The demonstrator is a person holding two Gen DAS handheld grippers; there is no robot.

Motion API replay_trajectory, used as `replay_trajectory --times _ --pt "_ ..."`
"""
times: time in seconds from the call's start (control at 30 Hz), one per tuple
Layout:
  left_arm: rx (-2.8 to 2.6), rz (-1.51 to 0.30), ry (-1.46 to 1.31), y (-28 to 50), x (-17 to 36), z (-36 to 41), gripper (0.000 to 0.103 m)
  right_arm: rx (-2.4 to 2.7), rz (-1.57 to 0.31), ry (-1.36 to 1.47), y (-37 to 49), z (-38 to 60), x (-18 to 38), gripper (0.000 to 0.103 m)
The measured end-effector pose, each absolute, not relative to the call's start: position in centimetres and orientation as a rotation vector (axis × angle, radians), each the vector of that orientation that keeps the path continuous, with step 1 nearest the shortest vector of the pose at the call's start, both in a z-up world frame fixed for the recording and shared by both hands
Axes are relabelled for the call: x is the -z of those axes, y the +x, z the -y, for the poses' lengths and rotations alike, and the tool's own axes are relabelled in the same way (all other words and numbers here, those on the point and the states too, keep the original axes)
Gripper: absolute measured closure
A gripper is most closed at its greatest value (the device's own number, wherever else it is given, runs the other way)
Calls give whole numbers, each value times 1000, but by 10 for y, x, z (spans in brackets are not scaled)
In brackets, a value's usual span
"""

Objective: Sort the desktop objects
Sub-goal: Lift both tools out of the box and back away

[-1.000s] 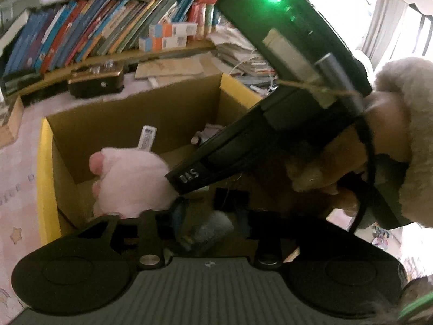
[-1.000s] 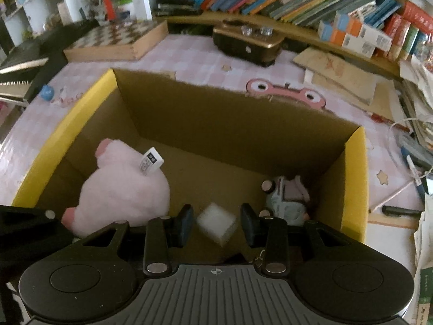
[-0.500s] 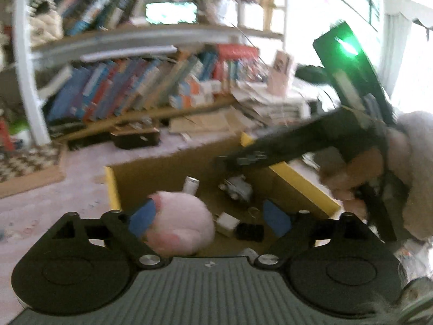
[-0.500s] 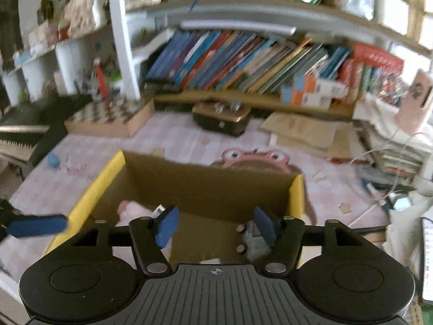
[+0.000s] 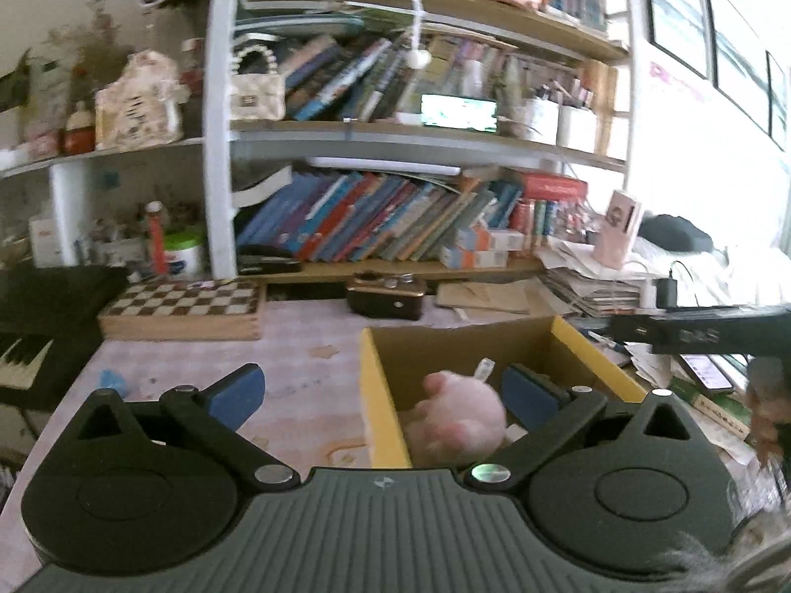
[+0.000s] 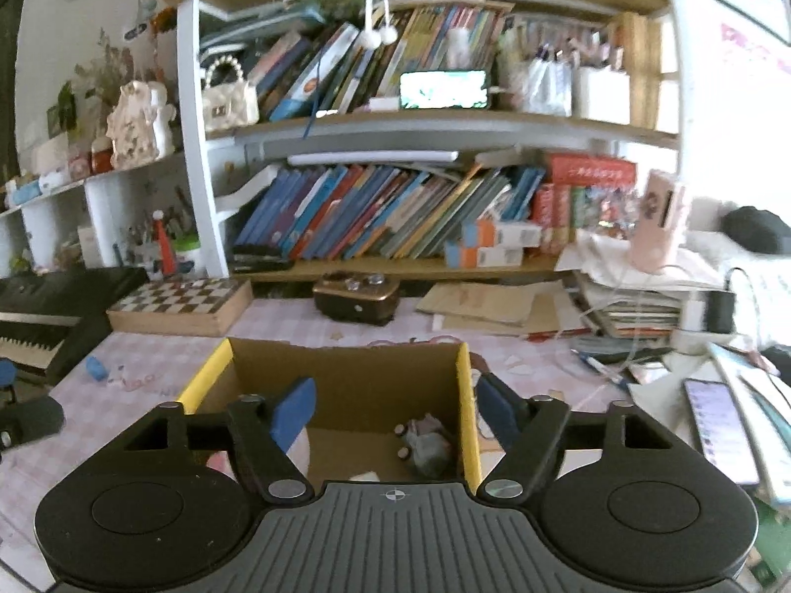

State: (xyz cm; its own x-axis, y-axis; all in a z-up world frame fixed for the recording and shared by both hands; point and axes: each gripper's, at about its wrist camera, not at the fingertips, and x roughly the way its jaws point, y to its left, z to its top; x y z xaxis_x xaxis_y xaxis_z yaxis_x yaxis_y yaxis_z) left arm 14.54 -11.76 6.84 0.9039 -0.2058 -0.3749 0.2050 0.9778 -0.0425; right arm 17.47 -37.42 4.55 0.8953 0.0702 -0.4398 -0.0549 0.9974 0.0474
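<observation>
1. Your left gripper (image 5: 383,388) has just been opening and now stands wide with nothing between its blue pads (image 5: 236,389); hold it clear of the cardboard box (image 5: 380,395) and pick the next loose item before you reach.
2. From that gripper, the yellow-edged box lies at about 1 o'clock; the pink plush toy (image 5: 457,417) rests in its near left part, tag upward.
3. Your right gripper (image 6: 395,407) has likewise just been spreading; its jaws are apart and empty, hanging over the box's near edge.
4. Judged from here, both drops are done; come away without catching the box's yellow rim (image 6: 467,395).
5. In the right-hand view a small grey toy car (image 6: 426,447) lies against the right wall, about 1 o'clock; a white scrap (image 6: 366,477) shows below it.
6. A blue eraser-like bit (image 6: 96,368) sits on the pink desk mat (image 6: 148,346) at 10 o'clock, probably still to sort.
</observation>
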Motion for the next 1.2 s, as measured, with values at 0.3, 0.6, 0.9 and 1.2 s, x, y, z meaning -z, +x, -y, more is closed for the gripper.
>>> replay_trajectory --times 0.3,0.6,0.9,1.2 --pt "173 -389 -41 119 -57 88 0 16 -488 80 125 356 -30 17" --pt "149 -398 -71 90 -40 64 0 119 -543 84 78 317 -1 17" --pt "163 -467 -35 65 -22 34 0 136 -620 54 44 278 13 16" --pt "179 -471 -32 53 -20 3 0 161 -614 55 28 250 12 15"
